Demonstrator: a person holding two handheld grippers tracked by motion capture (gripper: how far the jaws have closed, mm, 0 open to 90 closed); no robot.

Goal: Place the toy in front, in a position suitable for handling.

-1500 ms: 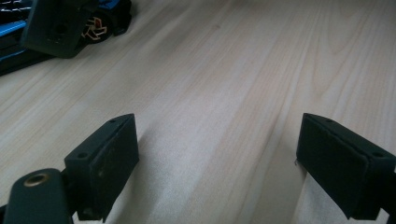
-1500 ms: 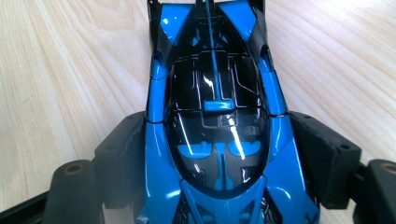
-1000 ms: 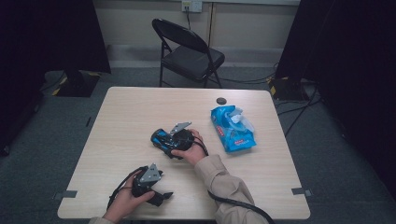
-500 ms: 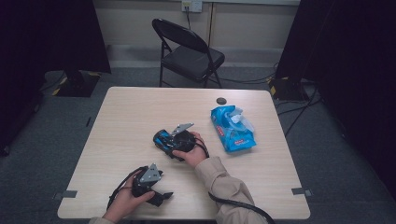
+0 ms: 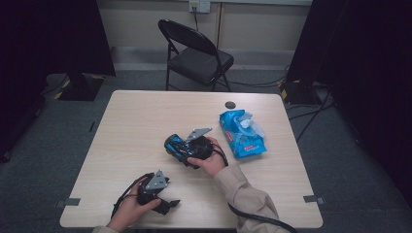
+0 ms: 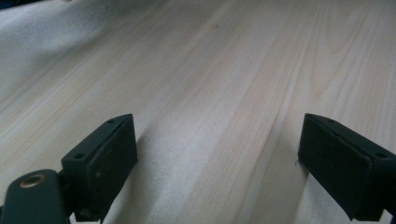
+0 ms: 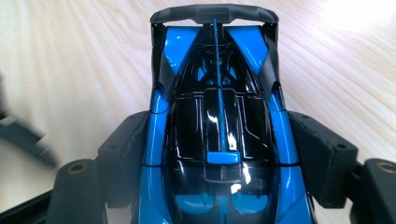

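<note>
Barely shifted, right gripper (image 5: 180, 148) fingers stay clamped on the blue toy car (image 7: 219, 121) above the counter (image 5: 136, 121); left gripper (image 6: 217, 163) fingers wide, idle; next I set it down gently.

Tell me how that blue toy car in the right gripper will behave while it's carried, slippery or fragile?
The toy car has glossy, reflective bodywork, so it could slip between the right gripper pads clamping its sides. Its thin rear wing looks like the likeliest part to break. It looks like rigid plastic, so probably stiff and light.

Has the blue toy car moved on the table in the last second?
Yes, slightly. The blue toy car, clamped in the right tongs, has shifted a little toward the wipes pack, which lies unmoved.
</note>
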